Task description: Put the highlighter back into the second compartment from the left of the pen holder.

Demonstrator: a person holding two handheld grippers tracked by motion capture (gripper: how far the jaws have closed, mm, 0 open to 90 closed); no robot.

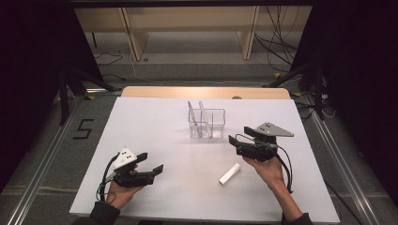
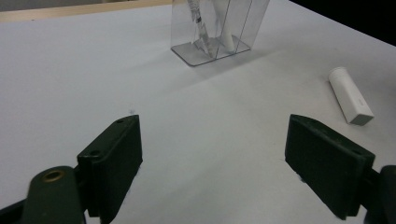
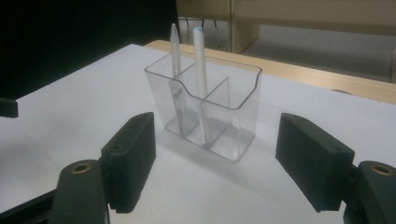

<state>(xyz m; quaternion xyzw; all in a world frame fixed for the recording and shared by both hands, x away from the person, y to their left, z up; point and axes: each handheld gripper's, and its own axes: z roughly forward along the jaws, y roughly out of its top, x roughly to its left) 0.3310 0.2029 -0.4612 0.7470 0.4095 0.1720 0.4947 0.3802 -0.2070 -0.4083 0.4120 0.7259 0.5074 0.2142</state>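
Closest to the lens, two black jaws of the left gripper [image 2: 212, 172] stand spread wide with nothing but bare white table [image 1: 155, 136] between them, parked low as if waiting its turn. Ahead of it and off to its right lies one white marker [image 2: 350, 95] flat on its side, well apart from the jaws. My guess is it's the next thing to go in the holder.

Right gripper [image 3: 215, 163] is spread wide too, nothing pinched, and it's aimed straight at the clear organizer [image 3: 205, 114], which sits just beyond the gap between its jaws (not touching as far as I can tell). In the high view the marker lies just below and to the left of that gripper [image 1: 239, 135], near the hand.

Count: one organizer with compartments, two white pens standing in it, the first pen [image 3: 175, 51] and the second pen [image 3: 200, 60], both leaning on the dividers, which keeps them upright. One loose marker, two grippers.
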